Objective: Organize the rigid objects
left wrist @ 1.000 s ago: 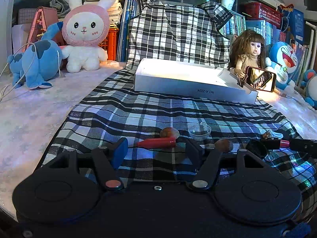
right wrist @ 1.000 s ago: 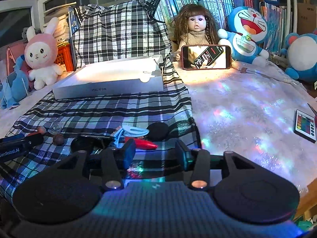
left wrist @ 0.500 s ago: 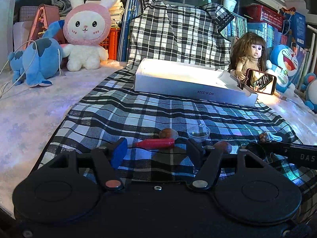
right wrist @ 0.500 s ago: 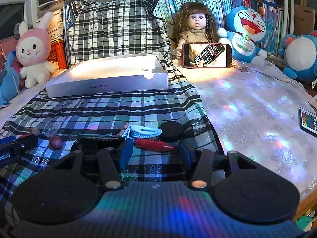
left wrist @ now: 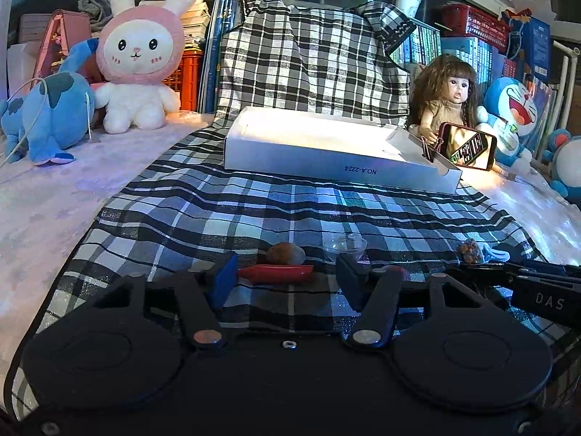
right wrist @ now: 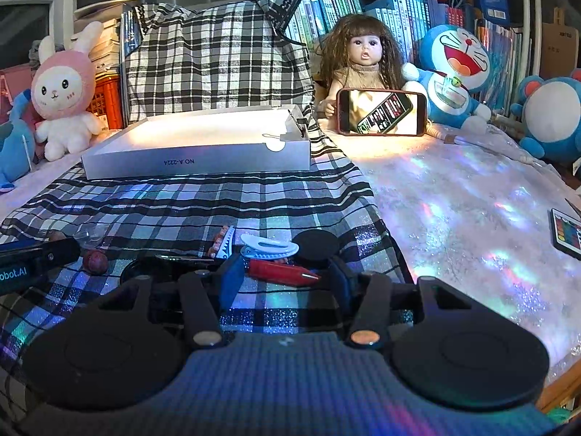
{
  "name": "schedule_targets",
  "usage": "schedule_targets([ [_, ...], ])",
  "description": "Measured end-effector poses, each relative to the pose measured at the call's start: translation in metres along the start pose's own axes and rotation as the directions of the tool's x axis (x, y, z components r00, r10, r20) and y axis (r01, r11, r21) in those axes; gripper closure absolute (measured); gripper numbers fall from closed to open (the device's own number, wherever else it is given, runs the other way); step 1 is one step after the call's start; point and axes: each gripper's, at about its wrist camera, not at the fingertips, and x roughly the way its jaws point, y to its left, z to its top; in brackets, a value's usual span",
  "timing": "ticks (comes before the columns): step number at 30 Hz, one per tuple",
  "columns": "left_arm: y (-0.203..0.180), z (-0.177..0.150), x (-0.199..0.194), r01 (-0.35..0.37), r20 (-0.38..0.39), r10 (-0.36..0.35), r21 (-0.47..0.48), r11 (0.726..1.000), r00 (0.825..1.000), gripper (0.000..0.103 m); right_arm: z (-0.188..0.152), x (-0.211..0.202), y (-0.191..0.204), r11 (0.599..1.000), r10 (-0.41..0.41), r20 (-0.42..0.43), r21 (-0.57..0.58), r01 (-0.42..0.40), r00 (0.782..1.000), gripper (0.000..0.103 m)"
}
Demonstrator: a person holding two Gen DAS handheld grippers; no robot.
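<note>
Small rigid objects lie on a plaid cloth (left wrist: pixel 225 214) in front of a shallow white box (left wrist: pixel 326 145). My left gripper (left wrist: pixel 287 279) is open, low over the cloth, with a red crayon-like stick (left wrist: pixel 276 273) lying between its fingers and a brown nut (left wrist: pixel 285 253) just beyond. A clear small cup (left wrist: pixel 345 245) sits to the right. My right gripper (right wrist: pixel 281 278) is open around another red stick (right wrist: pixel 281 272). Behind it lie a white hair clip (right wrist: pixel 267 245) and a black round disc (right wrist: pixel 316 245).
The white box (right wrist: pixel 203 149) lies at the back of the cloth. A doll (right wrist: pixel 363 58) with a phone (right wrist: pixel 381 112), plush toys (right wrist: pixel 63 87) and books line the back. A colourful remote (right wrist: pixel 566 230) lies at the far right. A reddish ball (right wrist: pixel 95 261) lies left.
Both grippers have moved forward and lower toward the cloth. Each red stick now lies between the open fingers of its gripper. Nothing has been taken hold of.
</note>
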Motion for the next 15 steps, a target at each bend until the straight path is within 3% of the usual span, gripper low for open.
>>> schedule_targets([
  [3,0.0,-0.001,0.0,0.014,0.0,-0.014,0.014,1.0,1.0,0.06,0.0,0.0,-0.001,1.0,0.015,0.01,-0.018,-0.015,1.0,0.055],
  [15,-0.002,0.003,-0.012,0.028,0.01,-0.028,0.017,0.999,1.0,0.061,0.001,-0.009,0.001,0.996,0.052,0.043,-0.075,-0.048,0.998,0.055],
])
